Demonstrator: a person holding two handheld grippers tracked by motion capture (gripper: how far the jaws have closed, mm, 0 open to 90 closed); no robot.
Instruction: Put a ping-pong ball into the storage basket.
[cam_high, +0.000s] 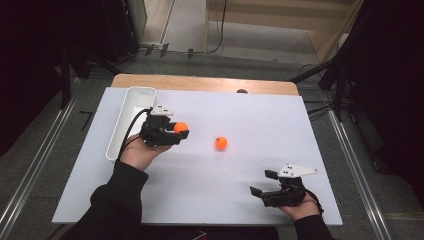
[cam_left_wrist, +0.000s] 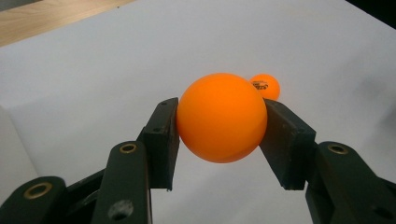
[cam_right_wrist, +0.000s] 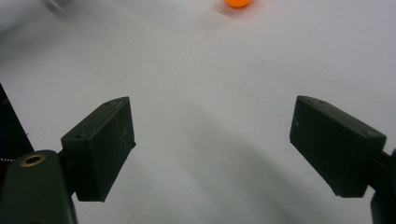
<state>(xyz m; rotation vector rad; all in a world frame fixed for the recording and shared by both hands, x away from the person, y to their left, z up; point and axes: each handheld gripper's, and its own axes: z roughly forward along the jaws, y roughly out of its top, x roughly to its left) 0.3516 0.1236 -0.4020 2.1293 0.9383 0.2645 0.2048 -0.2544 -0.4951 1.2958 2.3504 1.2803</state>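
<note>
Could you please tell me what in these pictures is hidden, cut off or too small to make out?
- Loose ball: left gripper view, mostly behind the held ball; its print too small.
- Same ball, right gripper view: cut by the top edge.
- White bin: high view, inside hidden by its wall.

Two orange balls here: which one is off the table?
The orange ball clamped between the left gripper pads, beside the white bin. The other ball lies loose mid-table, untouched.

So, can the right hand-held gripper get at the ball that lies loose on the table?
Probably yes. The right hand-held gripper is open with nothing between its jaws, and only bare white table lies between it and the loose ball. The left hand-held gripper holds another ball off to the side.
</note>
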